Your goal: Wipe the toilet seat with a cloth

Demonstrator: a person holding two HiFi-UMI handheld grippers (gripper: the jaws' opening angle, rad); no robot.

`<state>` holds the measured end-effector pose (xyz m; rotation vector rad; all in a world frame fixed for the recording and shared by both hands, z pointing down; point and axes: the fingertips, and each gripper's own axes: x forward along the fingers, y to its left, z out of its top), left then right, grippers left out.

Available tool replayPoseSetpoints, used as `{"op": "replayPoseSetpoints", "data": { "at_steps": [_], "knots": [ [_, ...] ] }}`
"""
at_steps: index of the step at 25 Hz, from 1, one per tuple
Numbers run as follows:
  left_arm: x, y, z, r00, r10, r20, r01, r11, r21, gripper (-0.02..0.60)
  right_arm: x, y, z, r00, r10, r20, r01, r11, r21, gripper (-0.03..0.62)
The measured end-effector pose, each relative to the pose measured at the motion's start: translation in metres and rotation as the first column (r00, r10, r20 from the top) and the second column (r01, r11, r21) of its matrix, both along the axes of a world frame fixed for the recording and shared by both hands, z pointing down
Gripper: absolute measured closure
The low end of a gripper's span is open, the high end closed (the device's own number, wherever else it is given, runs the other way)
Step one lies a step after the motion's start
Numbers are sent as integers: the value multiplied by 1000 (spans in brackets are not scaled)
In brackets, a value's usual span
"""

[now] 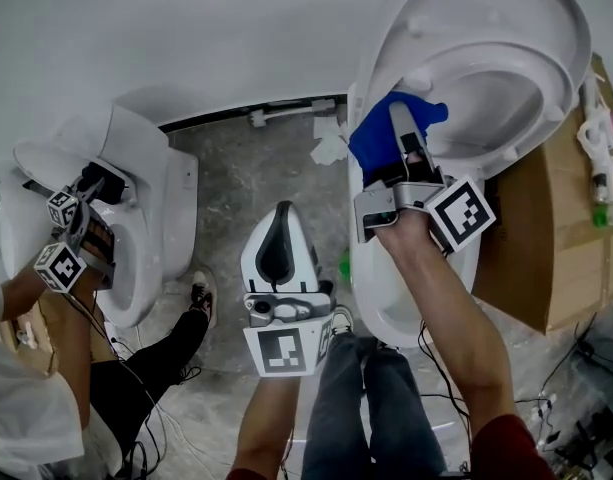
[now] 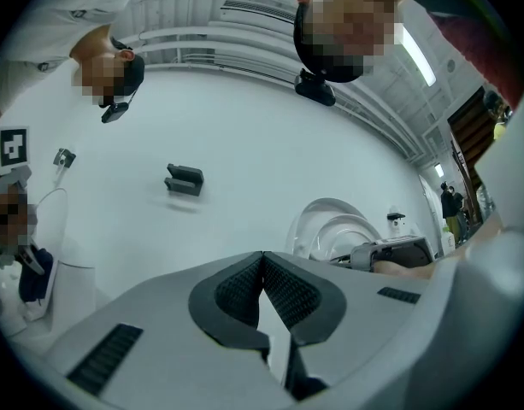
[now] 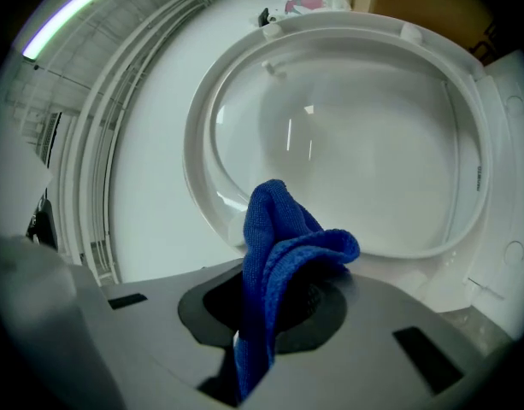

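The cloth (image 3: 283,254) is deep blue with a fine woven texture. The toilet seat (image 3: 206,156) is glossy white. The left hand-held gripper (image 2: 263,263) and right hand-held gripper (image 3: 270,314) are pale grey with black ribbed pads. Their marker cubes (image 1: 461,213) carry black-and-white squares. The floor (image 1: 256,168) looks mottled grey, perhaps stone-patterned. The cardboard (image 1: 546,258) is brown.

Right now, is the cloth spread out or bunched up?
Bunched. The blue cloth sticks up crumpled from the right gripper, pinched between its jaws; none lies flat.

Fuzzy knit cloth (image 3: 283,246); glossy smooth toilet seat (image 3: 347,126).
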<state>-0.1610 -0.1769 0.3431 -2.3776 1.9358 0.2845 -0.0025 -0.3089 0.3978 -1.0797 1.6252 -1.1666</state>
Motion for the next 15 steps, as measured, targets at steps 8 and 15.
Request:
{"op": "replayPoseSetpoints", "data": {
  "at_steps": [8, 15],
  "knots": [
    [9, -1, -11, 1000, 10, -5, -10, 1000, 3, 565, -11, 2, -32, 886, -43, -462, 86, 993, 74, 540],
    [17, 1, -13, 1000, 24, -3, -24, 1000, 2, 566, -25, 15, -49, 413, 77, -907, 201, 964, 173, 540]
  ]
}}
